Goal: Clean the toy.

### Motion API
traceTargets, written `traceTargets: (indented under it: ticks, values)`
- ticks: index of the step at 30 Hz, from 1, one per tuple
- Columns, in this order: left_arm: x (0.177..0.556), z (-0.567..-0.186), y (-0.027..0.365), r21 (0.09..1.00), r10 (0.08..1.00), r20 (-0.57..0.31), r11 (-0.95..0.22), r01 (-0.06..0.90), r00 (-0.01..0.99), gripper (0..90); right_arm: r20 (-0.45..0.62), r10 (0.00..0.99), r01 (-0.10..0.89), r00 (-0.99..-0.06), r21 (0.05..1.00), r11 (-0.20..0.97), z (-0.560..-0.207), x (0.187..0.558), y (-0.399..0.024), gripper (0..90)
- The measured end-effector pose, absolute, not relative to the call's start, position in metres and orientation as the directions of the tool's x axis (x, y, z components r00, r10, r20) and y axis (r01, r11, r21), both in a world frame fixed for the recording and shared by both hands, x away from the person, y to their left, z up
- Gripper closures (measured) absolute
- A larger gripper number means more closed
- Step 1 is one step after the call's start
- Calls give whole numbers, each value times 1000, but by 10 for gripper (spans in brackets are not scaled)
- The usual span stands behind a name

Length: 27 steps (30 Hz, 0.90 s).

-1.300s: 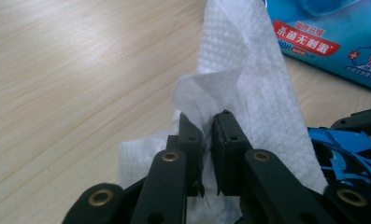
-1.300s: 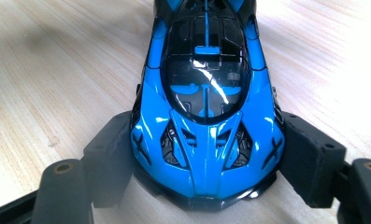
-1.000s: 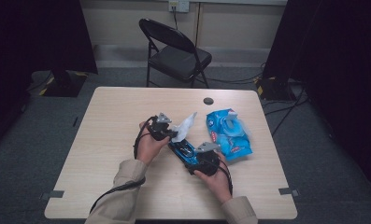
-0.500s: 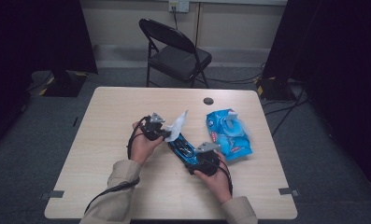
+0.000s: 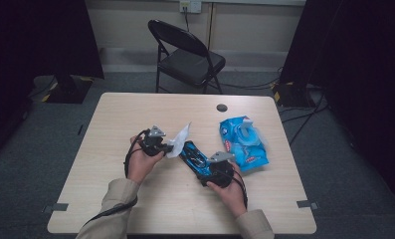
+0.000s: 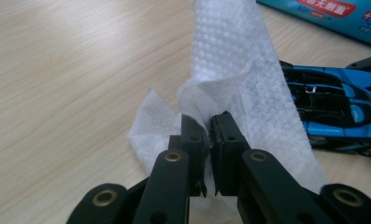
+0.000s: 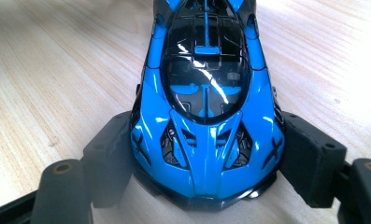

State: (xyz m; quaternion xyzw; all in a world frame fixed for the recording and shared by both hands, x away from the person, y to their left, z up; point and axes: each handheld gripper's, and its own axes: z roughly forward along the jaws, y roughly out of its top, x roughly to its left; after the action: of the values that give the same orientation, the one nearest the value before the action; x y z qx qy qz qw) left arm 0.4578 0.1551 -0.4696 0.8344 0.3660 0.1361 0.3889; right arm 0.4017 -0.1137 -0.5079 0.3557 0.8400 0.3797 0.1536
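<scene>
Near the middle of the table (image 5: 135,209), a blue toy car (image 5: 194,155) is squeezed by its sides between the two jaws of the right gripper (image 5: 212,172), and its wheels are down on the wood. A white wet wipe (image 5: 179,141) is pinched tight in the left gripper (image 5: 166,148), and the wipe is held up just beside the front end of the car. A blue pack of wipes (image 5: 245,142) is seen lying flat on the table near the car, on the right side, and a black folding chair (image 5: 187,55) is placed behind the table.

Probably a recording studio: black curtains (image 5: 41,40), folding chair (image 5: 187,55), floor cables (image 5: 304,94).
</scene>
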Motion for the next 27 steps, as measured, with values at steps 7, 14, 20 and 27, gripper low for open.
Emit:
traceTargets:
  ticks: [7, 14, 20, 27]
  values:
    - [446, -467, 166, 749, 712, -71, -425, 509, 699, 848, 12, 715, 482, -699, 746, 459, -508, 401, -114, 254]
    - [435, -469, 180, 740, 712, -70, -432, 516, 698, 848, 11, 705, 476, -709, 745, 467, -508, 400, -117, 233]
    - [430, -469, 184, 736, 711, -70, -437, 517, 700, 848, -11, 695, 455, -719, 749, 481, -505, 396, -123, 194]
    - [427, -472, 180, 730, 706, -62, -449, 515, 705, 848, -10, 688, 447, -726, 753, 483, -498, 392, -130, 178]
